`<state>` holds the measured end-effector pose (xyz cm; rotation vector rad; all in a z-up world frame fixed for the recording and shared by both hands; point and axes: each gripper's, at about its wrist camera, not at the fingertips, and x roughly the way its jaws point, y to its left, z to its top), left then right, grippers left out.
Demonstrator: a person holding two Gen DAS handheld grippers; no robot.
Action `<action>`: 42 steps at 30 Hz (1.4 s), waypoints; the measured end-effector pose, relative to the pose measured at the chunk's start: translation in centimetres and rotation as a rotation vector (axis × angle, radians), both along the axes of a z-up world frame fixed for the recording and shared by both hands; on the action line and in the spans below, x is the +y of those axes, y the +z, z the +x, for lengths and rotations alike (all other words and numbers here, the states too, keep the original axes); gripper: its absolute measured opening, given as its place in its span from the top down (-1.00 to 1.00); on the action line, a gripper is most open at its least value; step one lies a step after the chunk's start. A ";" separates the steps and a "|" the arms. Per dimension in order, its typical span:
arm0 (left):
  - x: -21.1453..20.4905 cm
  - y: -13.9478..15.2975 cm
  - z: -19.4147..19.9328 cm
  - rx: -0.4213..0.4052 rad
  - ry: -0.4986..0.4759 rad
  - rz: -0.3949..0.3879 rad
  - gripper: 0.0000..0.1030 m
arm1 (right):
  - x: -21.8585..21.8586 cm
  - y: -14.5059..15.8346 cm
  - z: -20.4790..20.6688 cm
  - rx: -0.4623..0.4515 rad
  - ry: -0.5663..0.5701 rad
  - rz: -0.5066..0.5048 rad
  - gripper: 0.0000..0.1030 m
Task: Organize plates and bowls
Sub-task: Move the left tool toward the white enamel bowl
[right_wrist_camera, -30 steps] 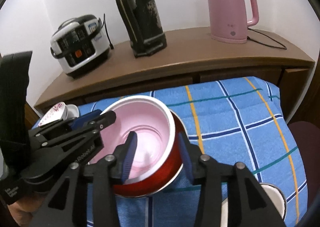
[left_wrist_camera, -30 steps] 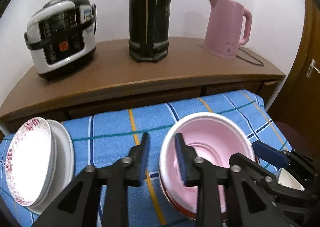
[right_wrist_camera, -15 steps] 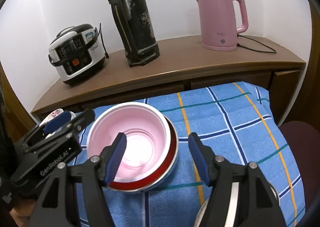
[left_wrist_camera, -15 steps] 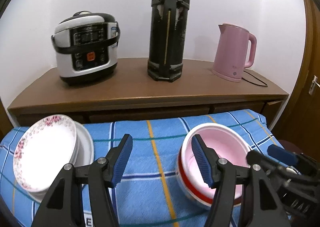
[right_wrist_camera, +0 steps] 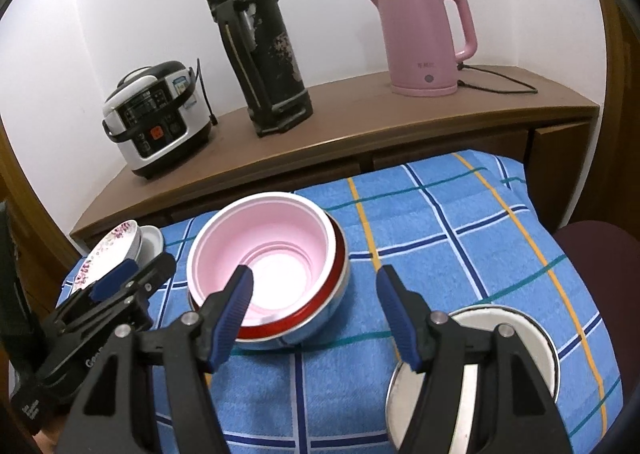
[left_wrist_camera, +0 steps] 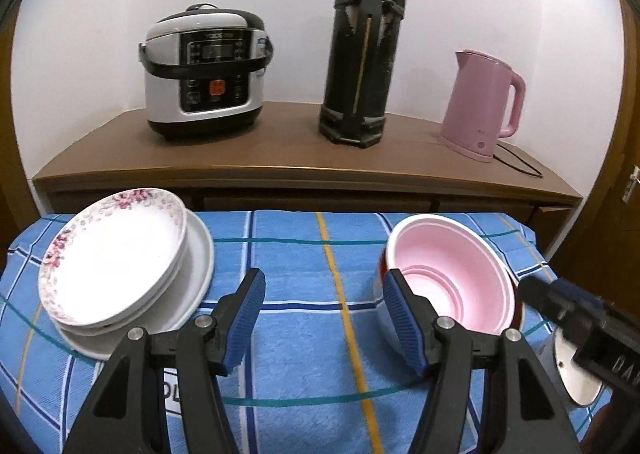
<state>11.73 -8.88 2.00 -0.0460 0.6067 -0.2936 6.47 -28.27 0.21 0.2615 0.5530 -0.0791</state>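
A pink bowl sits nested in a red-rimmed metal bowl on the blue checked cloth; the pink bowl also shows in the right wrist view. A stack of white plates, the top one flower-rimmed, lies at the left. My left gripper is open and empty, between plates and bowls. My right gripper is open and empty, just right of the bowls. A white enamel bowl lies under its right finger.
Behind the cloth runs a wooden sideboard with a rice cooker, a tall black thermos and a pink kettle. A dark red stool stands at the right.
Both grippers have opened, let go of the pink bowl, and drawn back from it. The pink bowl stays nested in the red-rimmed bowl.
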 end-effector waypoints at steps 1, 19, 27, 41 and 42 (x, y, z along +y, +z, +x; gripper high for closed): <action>0.1 0.0 0.0 0.000 0.007 -0.001 -0.23 | 0.1 0.3 0.1 -0.017 -0.005 -0.002 -0.27; -4.6 -0.8 5.4 -0.028 0.003 0.175 -0.24 | -2.3 1.2 0.6 -0.044 -0.068 0.003 -0.39; -4.0 -0.9 5.1 -0.010 0.008 0.162 -0.24 | -3.7 1.1 -0.1 -0.051 -0.092 0.045 -0.39; -1.5 1.0 -0.7 -0.017 -0.024 0.037 -0.24 | -7.2 0.4 -5.0 -0.070 -0.166 0.109 -0.39; -1.6 1.0 -1.3 -0.017 -0.034 0.034 -0.23 | -7.5 0.3 -5.4 -0.069 -0.174 0.107 -0.39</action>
